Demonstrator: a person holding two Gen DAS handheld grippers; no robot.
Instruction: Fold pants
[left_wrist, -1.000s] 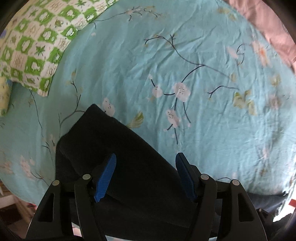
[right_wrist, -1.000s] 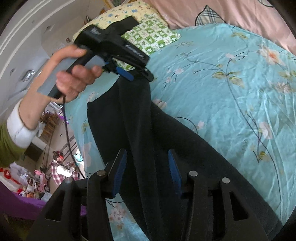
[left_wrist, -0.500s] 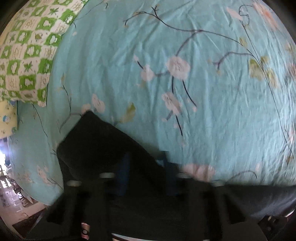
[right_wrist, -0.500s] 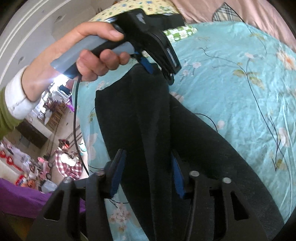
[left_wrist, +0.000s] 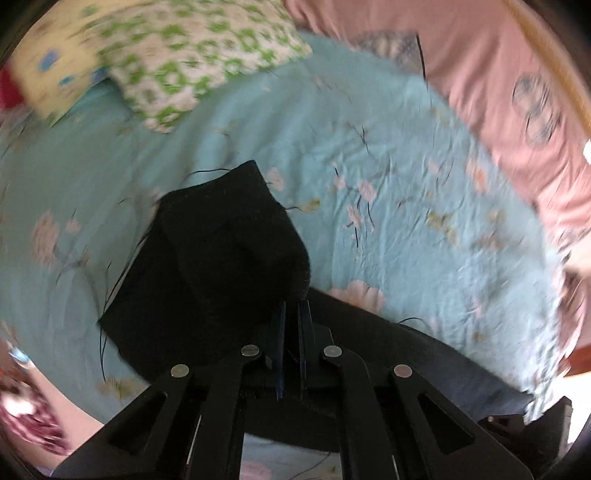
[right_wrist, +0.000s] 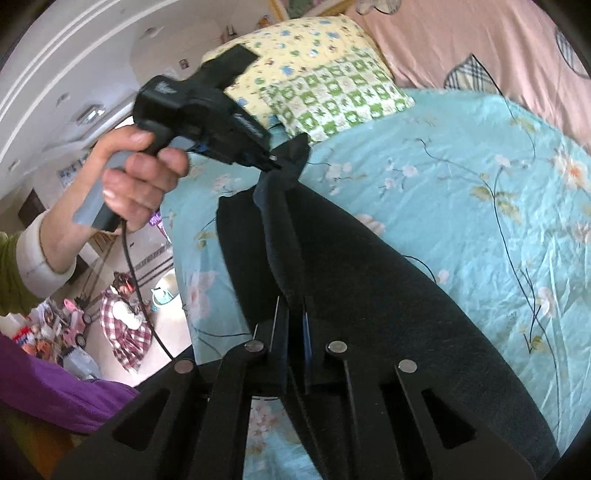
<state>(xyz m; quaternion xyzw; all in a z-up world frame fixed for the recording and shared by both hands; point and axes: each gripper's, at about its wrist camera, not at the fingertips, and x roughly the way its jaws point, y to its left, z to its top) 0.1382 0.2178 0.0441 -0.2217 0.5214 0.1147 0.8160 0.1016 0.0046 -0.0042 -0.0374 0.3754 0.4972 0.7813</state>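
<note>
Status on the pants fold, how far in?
Early. Done: black pants lie lengthwise on the teal sheet, apparently leg over leg. In hand: left gripper and right gripper are both shut on one edge, lifting it into a ridge. Left: carry that edge over, lay it down, then fold crosswise.

Showing pale lettering on the side of the left tongs (right_wrist: 273, 162), along the black housing, too small and skewed for reading. Carrying a pale logo mark on the rear block of the same tool, also unreadable. Finding no legible words, numbers or signs elsewhere; small wall pictures (right_wrist: 183, 64) in the right wrist view too tiny for making out. Left wrist view blurring everything.
</note>
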